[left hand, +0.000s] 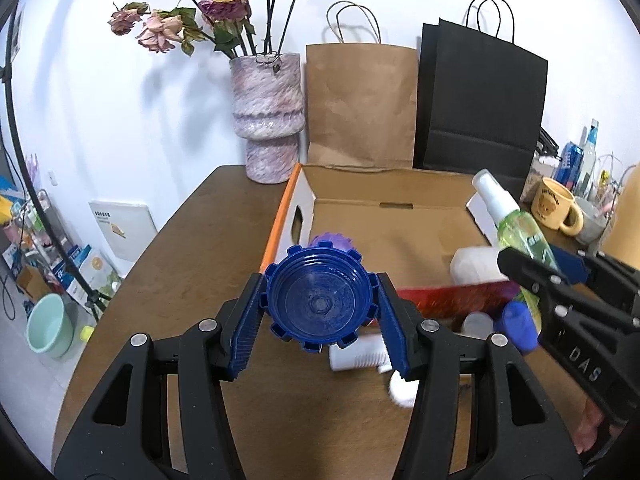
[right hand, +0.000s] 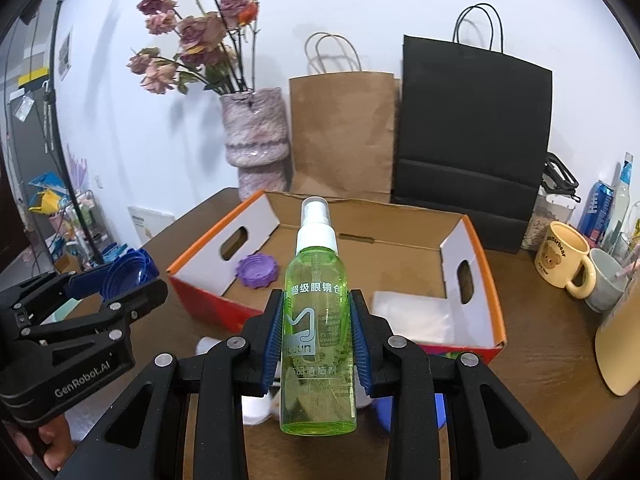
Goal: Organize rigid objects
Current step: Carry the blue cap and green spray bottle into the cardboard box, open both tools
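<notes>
My left gripper (left hand: pixel 320 312) is shut on a blue ridged lid (left hand: pixel 320 300), held above the table in front of the open cardboard box (left hand: pixel 384 224). My right gripper (right hand: pixel 316 340) is shut on a green spray bottle (right hand: pixel 316 320) with a white nozzle, held upright before the box (right hand: pixel 472 248). In the box lie a purple lid (right hand: pixel 257 270) and a white item (right hand: pixel 408 314). The left gripper with the blue lid (right hand: pixel 128 270) shows at the left of the right wrist view. The bottle (left hand: pixel 516 220) shows at the right of the left wrist view.
A white bottle (left hand: pixel 356 356), a white cap (left hand: pixel 402 390) and a blue object (left hand: pixel 518 326) lie on the table before the box. A vase of dried roses (left hand: pixel 268 120), a brown bag (left hand: pixel 360 104) and a black bag (left hand: pixel 480 100) stand behind. Mugs (right hand: pixel 564 260) stand right.
</notes>
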Demonstrator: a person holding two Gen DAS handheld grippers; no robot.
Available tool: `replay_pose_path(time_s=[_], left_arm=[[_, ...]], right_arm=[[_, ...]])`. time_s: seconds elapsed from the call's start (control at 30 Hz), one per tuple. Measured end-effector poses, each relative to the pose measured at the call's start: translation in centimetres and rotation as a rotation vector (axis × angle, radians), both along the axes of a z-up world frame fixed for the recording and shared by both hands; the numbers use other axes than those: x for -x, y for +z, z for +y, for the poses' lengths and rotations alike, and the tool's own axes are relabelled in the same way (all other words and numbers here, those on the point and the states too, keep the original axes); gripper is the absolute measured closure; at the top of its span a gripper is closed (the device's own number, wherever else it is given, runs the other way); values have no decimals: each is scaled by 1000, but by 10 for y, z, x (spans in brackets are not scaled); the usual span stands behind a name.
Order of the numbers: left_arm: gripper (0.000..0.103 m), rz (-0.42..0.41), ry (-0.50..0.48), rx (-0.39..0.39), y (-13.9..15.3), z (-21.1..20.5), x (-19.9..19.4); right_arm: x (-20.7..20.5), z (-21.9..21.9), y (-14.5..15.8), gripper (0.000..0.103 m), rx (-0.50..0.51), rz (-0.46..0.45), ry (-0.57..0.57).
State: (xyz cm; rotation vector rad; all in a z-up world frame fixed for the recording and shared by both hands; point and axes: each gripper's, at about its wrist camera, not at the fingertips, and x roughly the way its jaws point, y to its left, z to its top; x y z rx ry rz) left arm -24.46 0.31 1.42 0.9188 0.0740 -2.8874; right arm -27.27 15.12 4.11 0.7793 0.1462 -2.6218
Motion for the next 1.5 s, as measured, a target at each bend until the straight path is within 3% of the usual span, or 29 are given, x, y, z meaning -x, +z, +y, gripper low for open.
replay_pose_path(time_s=[0.63,1.5], left_arm=[[53,-1,32,-37,-1,13,64],[53,-34,22,23,-21,20,134]], right_arm=[[59,14,-13,68,-30,-25,-43],[117,18,-39,68,-81,-65,-87]])
